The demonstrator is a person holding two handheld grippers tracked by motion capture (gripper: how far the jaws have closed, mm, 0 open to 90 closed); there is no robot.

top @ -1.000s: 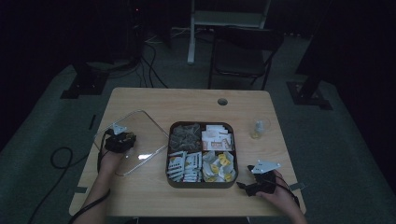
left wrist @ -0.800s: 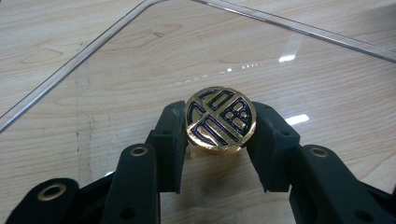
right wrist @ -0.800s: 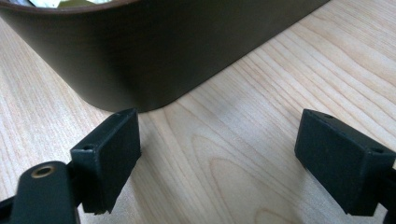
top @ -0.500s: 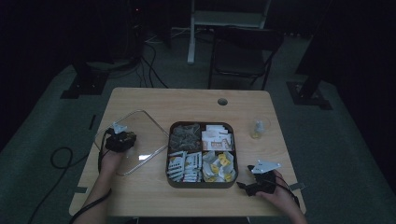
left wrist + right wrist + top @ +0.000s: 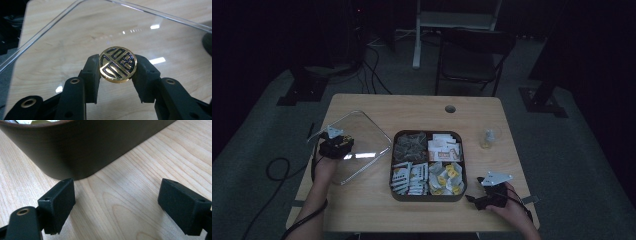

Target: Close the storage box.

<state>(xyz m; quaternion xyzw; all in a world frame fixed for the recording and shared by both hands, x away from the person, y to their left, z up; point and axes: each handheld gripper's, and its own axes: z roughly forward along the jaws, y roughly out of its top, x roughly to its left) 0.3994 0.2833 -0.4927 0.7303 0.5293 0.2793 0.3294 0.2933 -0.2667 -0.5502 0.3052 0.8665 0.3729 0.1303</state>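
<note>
Clearly, the left gripper (image 5: 117, 75) is clamped on a round gold knob (image 5: 118, 64) with a black pattern, one black pad pressed against each side of it. That knob sits at the centre of the left gripper view and belongs to a clear square lid (image 5: 75, 37), whose transparent pane spreads behind it with its edge crossing the top of the frame. In the high view the lid (image 5: 362, 135) lies at centre left, tilted, over the left part of the wooden table (image 5: 412, 105), just beside the tray, with the left gripper (image 5: 335, 145) on its near-left part and the person's left forearm running down to the bottom edge.

At the centre of the high view stands a dark square tray (image 5: 429, 196) with four compartments holding small packets: dark ones upper left, white and red ones upper right, white ones lower left, yellow ones lower right. A small clear glass (image 5: 490, 137) stands to its right, apart from it.

At lower right of the high view the right gripper (image 5: 477, 200) rests on the table close to the tray's near right corner. In the right gripper view its jaws stand wide apart with nothing but bare wood between them, and the tray's dark rounded wall (image 5: 82, 147) fills the upper part.
</note>
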